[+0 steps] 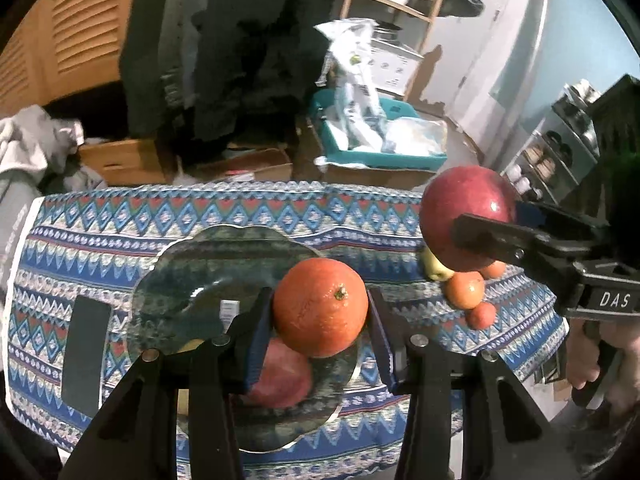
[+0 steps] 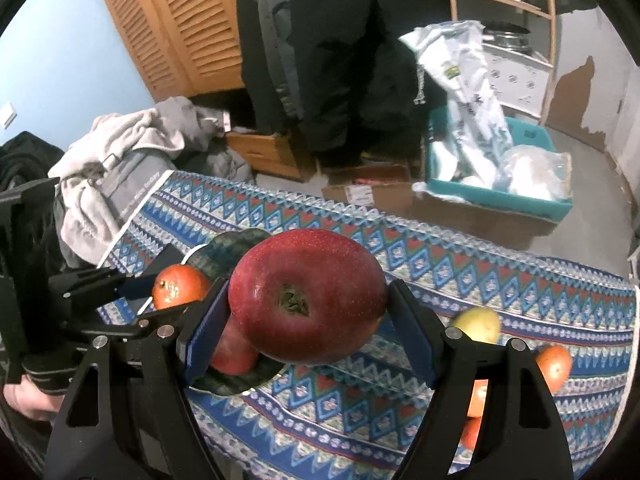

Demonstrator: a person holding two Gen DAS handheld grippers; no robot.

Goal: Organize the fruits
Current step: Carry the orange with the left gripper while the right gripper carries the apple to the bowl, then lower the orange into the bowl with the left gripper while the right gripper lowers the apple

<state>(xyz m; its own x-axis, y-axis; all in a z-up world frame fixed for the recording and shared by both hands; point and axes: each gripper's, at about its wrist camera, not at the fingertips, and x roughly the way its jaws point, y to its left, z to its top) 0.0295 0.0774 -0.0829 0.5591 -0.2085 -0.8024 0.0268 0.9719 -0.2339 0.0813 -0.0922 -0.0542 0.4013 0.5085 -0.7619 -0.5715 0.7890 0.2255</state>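
Grippers mid-transfer: left gripper (image 1: 320, 316) pinches an orange (image 1: 320, 307) above the plate (image 1: 168, 280), right gripper (image 2: 308, 320) clamps an apple (image 2: 306, 294) near the table's right edge; next, likely lowering both onto the plate.

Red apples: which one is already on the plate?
The smaller red apple lying on the green plate, just under the orange in the left gripper. The larger red apple is held by the right gripper.
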